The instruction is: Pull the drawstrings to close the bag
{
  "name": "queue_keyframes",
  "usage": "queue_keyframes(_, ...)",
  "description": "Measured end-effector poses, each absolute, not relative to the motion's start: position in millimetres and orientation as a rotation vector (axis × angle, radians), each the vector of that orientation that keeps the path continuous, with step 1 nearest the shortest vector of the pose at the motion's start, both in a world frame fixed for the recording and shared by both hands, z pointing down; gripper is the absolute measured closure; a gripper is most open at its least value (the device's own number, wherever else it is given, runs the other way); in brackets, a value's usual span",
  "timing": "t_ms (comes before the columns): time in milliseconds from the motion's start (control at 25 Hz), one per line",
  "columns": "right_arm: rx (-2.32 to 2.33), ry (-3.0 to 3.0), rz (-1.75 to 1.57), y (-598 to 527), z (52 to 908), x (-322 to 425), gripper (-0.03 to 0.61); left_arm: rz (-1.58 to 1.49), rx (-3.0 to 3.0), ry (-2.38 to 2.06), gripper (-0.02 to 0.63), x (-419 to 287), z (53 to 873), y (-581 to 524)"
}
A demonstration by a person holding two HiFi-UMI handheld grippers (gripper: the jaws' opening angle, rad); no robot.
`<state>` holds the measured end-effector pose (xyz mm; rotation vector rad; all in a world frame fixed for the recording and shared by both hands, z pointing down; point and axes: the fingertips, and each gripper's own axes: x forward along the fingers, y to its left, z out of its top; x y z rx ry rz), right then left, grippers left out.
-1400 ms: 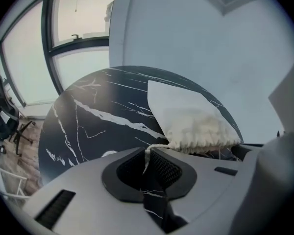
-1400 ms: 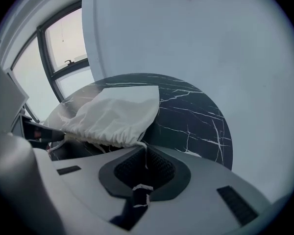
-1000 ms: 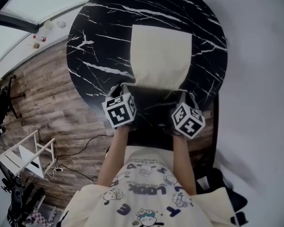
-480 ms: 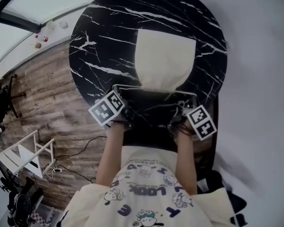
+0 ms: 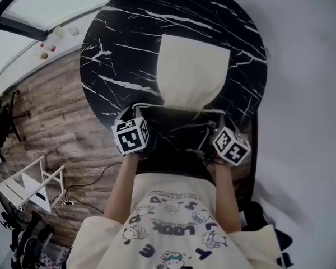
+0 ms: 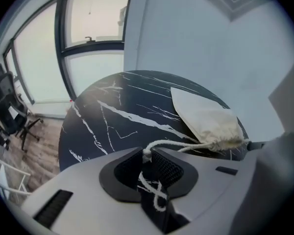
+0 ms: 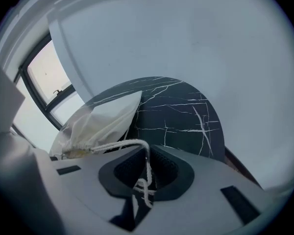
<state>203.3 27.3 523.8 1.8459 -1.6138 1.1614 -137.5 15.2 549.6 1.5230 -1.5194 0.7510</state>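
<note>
Both grippers are clamping cord. At the left, the left gripper [image 6: 148, 161] is pinching the left drawstring [image 6: 179, 144] between its nearly closed jaws, and the cord's loose end is lying looped behind the pads. At the right, the right gripper [image 7: 147, 173] is gripping the right drawstring [image 7: 115, 145] the same way, with its jaws pressing together on it. The two are hovering over the near edge of the round black marble table [image 5: 117, 49], tilting steeply downward, one at each side of the person's body. From each gripper a white cord is running inward to the mouth of the cream bag [image 5: 193, 72]. This bag is lying flat on the table just beyond and between them, its near end puckering into gathers and its far end spreading wide. Farther off, a wooden floor [image 5: 56, 128] is showing left of the table, and a window [image 6: 93, 43] is letting in daylight behind it.
</note>
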Motion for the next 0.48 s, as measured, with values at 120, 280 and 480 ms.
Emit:
queue_keyframes(120, 1.748, -1.645, 1.116, 32.7, 523.7, 199.3, 0.325, 0.795, 1.602, -1.457, 0.415, -135.2, 547.2, 22.2)
queue_keyframes(280, 1.634, -1.672, 0.887, 38.5, 511.1, 202.0, 0.325, 0.898, 1.689, -1.435, 0.393, -147.7, 535.0, 33.7)
queue_keyframes(480, 1.255, -1.832, 0.558, 32.6, 496.9, 161.2, 0.325, 1.062, 1.943, -1.361, 0.385, -130.4, 506.9, 24.2)
